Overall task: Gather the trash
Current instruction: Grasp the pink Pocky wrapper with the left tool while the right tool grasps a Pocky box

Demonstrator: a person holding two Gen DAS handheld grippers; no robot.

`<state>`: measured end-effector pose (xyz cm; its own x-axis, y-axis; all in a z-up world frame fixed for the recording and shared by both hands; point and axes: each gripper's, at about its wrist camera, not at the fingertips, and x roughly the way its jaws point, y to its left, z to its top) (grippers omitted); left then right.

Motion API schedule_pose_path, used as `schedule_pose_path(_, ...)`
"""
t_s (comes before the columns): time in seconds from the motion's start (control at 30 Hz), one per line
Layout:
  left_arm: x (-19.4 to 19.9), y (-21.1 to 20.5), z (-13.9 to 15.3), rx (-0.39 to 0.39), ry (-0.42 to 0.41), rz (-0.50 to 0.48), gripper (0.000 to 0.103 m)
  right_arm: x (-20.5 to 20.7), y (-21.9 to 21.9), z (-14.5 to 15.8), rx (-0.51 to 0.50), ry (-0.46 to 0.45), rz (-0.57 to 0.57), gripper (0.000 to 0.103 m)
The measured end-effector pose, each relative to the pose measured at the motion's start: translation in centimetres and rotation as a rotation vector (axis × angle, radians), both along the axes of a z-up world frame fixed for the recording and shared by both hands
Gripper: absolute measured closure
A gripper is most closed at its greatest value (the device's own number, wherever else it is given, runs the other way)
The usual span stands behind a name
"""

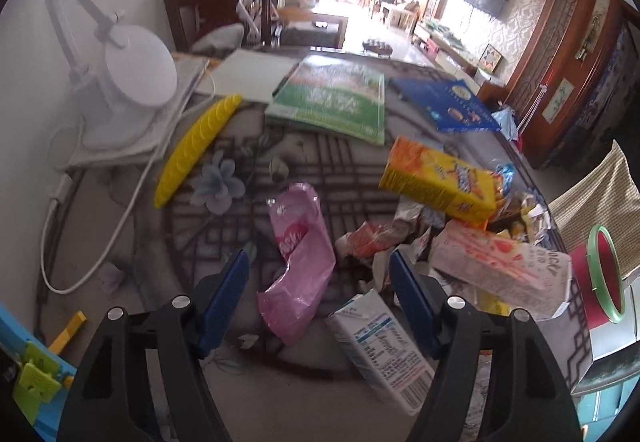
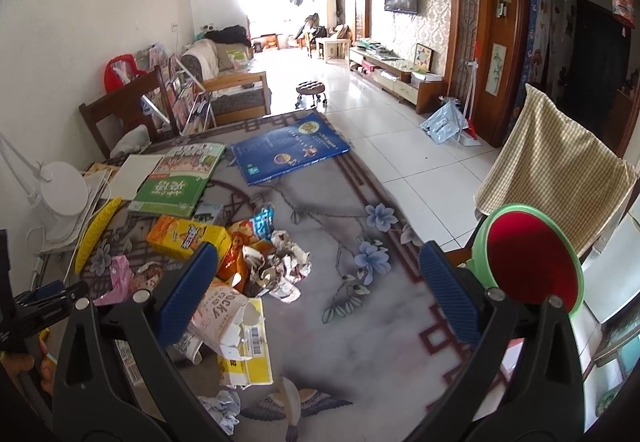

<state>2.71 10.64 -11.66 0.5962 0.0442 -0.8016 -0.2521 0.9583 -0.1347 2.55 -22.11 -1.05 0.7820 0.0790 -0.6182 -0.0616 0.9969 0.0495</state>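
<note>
1. Pink box (image 1: 500,266) motion-blurred, print unreadable.
2. Red bin (image 1: 604,274) cut by right edge.
3. White carton (image 2: 128,358) mostly hidden behind gripper finger.
4. Green book (image 1: 332,102) title blurred.

Black left gripper (image 1: 318,296), blue ribbed pads (image 1: 224,302), silver screws

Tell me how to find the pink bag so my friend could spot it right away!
Start at the table with the grey flower-pattern cover, then look toward the pile of boxes and crumpled wrappers. Just left of that pile, in line with the left gripper and its open jaws, lies the pink bag. It is the only soft, shiny pink plastic thing; its neighbours are stiff cartons.
</note>
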Motion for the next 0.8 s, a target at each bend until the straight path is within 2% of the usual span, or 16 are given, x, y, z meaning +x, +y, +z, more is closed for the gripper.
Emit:
schedule_pose_path(0.2, 2.7, 0.2, -2.7, 0.006, 0.063, -0.017, 0.033, 0.0, 1.4, -0.9, -0.012, 0.057, 0.074, 0.004)
schedule_pose_path(0.37, 4.8, 0.6, -4.8, -0.015, 0.135, -0.014, 0.035, 0.4, 2.4, -2.4, 0.012, 0.145, 0.159, 0.004)
schedule_pose_path(0.47, 5.5, 1.0, -6.0, -0.050, 0.174, -0.013, 0.060, 1.0, 3.3, -3.2, 0.034, 0.210, 0.230, 0.004)
schedule_pose_path(0.5, 5.6, 1.2, -6.4, -0.064, 0.183, -0.010, 0.073, 1.3, 3.9, -3.4, 0.036, 0.230, 0.266, 0.004)
schedule_pose_path(0.53, 5.8, 1.5, -6.9, -0.086, 0.194, -0.004, 0.091, 1.6, 4.5, -3.6, 0.024, 0.247, 0.299, 0.004)
schedule_pose_path(0.57, 5.7, 1.7, -7.3, -0.103, 0.204, 0.003, 0.098, 1.8, 5.1, -3.8, 0.010, 0.255, 0.327, 0.004)
schedule_pose_path(0.7, 4.3, 2.2, -6.3, -0.106, 0.151, 0.045, 0.103, 3.3, 8.1, -4.5, -0.047, 0.308, 0.458, 0.009)
schedule_pose_path(0.8, 2.8, 1.8, -4.1, -0.073, 0.079, 0.040, 0.103, 5.3, 9.7, -5.5, -0.064, 0.384, 0.523, 0.019)
